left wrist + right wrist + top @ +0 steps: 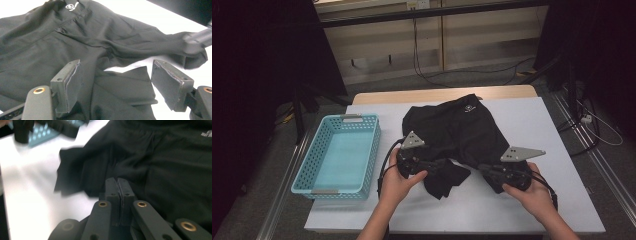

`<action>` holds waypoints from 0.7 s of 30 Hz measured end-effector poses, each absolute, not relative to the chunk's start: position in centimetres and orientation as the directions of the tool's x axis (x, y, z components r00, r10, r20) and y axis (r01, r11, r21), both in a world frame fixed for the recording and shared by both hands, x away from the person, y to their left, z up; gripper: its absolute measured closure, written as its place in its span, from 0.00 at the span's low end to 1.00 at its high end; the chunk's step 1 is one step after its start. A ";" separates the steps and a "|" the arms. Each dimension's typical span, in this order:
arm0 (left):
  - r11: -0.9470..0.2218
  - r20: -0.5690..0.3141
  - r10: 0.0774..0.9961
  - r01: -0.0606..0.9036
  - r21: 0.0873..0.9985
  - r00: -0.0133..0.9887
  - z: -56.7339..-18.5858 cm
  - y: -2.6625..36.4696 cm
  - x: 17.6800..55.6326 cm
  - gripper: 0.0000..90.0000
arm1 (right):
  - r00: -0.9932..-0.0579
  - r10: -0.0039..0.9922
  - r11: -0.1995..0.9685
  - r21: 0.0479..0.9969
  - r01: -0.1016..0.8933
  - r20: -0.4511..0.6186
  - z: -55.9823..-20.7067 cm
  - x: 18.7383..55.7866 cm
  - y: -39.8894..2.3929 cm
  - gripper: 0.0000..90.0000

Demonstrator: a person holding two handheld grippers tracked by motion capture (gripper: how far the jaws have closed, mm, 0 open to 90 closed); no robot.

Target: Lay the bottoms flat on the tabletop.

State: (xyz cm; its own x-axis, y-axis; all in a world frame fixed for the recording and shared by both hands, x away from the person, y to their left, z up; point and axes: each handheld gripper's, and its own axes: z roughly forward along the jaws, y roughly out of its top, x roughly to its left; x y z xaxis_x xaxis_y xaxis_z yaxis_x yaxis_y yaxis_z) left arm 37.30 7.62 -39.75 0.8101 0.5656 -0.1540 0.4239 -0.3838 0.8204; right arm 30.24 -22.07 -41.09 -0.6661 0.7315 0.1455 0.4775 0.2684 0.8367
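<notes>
A pair of black shorts (462,130) lies spread on the white table, its small white logo toward the far side. My left gripper (439,165) hovers open over the near left leg, and in the left gripper view its jaws (116,66) stand wide apart with the dark cloth (50,37) lying slack beneath them. My right gripper (484,169) is at the hem of the near right leg. In the right gripper view its pads (117,180) are pressed together, and creases of the shorts (175,170) run into the tips. The right gripper (197,40) also shows at the far leg end.
A light blue perforated basket (307,170), with nothing in it, stands at the table's left side, and its corner (42,135) shows blurred. Bare white table (522,120) surrounds the shorts to the right and in front. Cables lie on the floor beyond the table.
</notes>
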 end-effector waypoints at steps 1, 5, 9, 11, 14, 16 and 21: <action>-0.383 -0.160 0.563 0.427 0.819 0.811 -39.8 7.5 37.2 0.28 | -0.653 0.742 0.258 0.835 0.486 0.151 -41.4 30.8 -22.0 0.96; -0.394 -0.153 0.555 0.421 0.817 0.817 -39.8 7.3 37.2 0.28 | -0.615 0.773 0.254 0.812 0.525 0.156 -42.8 32.0 -21.8 0.65; -0.391 -0.164 0.552 0.428 0.815 0.817 -40.1 7.0 37.2 0.27 | -0.562 0.809 0.192 0.826 0.530 0.172 -41.9 31.9 -23.6 0.47; -0.395 -0.167 0.547 0.429 0.812 0.820 -40.2 6.8 37.1 0.27 | -0.540 0.822 0.172 0.827 0.536 0.179 -41.7 31.7 -24.7 0.46; -0.400 -0.167 0.542 0.428 0.811 0.823 -40.2 6.5 36.9 0.27 | -0.487 0.862 0.180 0.818 0.547 0.137 -41.9 31.4 -26.3 0.45; -0.407 -0.163 0.539 0.426 0.808 0.826 -40.3 6.4 36.9 0.27 | -0.452 0.884 0.182 0.808 0.561 0.116 -42.2 31.4 -27.4 0.48; -0.412 -0.166 0.538 0.429 0.804 0.826 -40.6 6.2 36.8 0.27 | -0.363 0.928 0.172 0.777 0.605 0.077 -43.6 31.8 -29.5 0.54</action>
State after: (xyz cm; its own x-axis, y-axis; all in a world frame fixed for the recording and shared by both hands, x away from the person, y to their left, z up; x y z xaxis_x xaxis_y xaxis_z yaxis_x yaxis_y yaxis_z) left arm 36.77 6.15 -40.59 0.8265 0.5380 -0.1656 0.4292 -0.4118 0.8039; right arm 31.83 -29.54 -43.58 -0.3634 0.9284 0.0772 0.6049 0.1721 0.7775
